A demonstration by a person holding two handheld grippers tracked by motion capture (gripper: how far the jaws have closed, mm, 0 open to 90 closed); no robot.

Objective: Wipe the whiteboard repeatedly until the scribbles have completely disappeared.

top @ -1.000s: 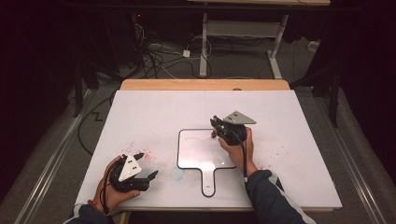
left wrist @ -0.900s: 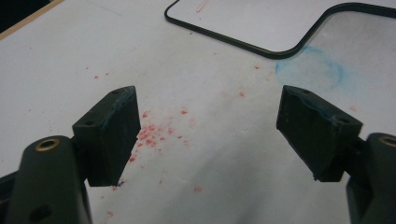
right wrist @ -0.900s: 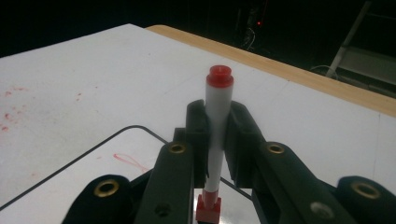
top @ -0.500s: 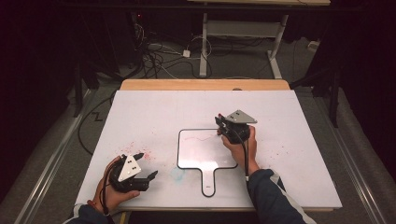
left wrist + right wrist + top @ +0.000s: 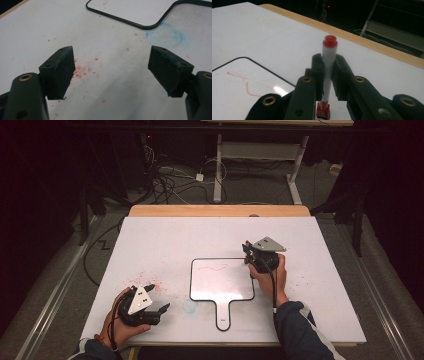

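Observation:
A small whiteboard [image 5: 222, 280] with a black rim and a handle lies in the middle of the white table; a red scribble [image 5: 212, 267] marks its upper part. My right gripper [image 5: 246, 254] hovers just past the board's right edge, shut on a red-capped white marker [image 5: 329, 62] that stands upright between the pads. The board's corner with the red line [image 5: 239, 82] lies below left of it. My left gripper [image 5: 161, 297] rests near the table's front left, open, with nothing between its fingers [image 5: 60, 70]. The board's rim [image 5: 140, 23] lies ahead of it.
Red specks [image 5: 82, 71] and a faint blue ring [image 5: 163, 36] stain the table [image 5: 165, 240] near the left gripper. A wooden strip [image 5: 220, 210] edges the far side. Cables and a desk frame [image 5: 255, 150] stand on the floor beyond.
My right gripper has moved rightward with the marker, off the board's upper right corner to just beyond its right edge. The left gripper has stayed put.

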